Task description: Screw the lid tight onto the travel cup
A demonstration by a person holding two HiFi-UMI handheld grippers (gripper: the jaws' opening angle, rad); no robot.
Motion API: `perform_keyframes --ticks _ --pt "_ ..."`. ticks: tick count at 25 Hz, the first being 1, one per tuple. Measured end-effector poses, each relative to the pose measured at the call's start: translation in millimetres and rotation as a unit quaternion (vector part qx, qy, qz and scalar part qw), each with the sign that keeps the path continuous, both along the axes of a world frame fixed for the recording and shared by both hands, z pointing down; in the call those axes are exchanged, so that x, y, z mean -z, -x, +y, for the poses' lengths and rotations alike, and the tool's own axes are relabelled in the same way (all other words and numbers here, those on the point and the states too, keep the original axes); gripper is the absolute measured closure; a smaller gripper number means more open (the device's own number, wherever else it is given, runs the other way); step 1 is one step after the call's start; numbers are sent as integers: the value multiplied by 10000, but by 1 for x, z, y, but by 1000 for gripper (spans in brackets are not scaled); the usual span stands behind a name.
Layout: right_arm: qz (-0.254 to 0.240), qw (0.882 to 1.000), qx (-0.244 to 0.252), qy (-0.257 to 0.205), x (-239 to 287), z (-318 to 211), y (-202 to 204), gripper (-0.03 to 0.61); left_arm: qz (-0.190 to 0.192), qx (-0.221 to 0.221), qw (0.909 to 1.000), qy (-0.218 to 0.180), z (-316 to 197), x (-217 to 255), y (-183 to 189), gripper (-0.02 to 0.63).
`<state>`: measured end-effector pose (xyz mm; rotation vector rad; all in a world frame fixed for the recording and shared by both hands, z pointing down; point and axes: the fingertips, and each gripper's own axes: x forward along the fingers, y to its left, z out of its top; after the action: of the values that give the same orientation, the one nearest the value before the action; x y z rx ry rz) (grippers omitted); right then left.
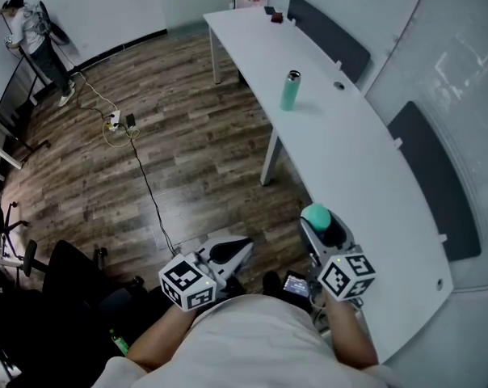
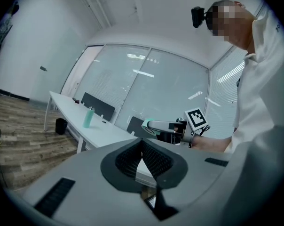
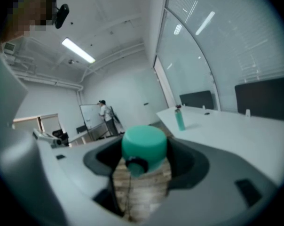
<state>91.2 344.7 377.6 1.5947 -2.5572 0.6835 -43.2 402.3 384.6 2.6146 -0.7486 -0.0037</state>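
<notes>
The teal travel cup stands upright on the long white table, far ahead of both grippers; it also shows as the cup and the cup. My right gripper is shut on the round teal lid, held over the table's near edge. In the right gripper view the lid sits between the jaws with a small black loop on its side. My left gripper is shut and empty, out over the wooden floor to the left of the right one; its jaws meet tip to tip.
Dark chairs stand behind the table, and small dark items lie at its far end. A power strip with cable lies on the floor. A person stands at a whiteboard far left. A black office chair is near left.
</notes>
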Motion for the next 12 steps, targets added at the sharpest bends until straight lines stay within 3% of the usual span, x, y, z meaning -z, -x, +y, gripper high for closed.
perform_keyframes --ticks 12 --pt "258 9995 -150 113 -6 2 8 267 268 -198 9992 209 -2 -10 7 589"
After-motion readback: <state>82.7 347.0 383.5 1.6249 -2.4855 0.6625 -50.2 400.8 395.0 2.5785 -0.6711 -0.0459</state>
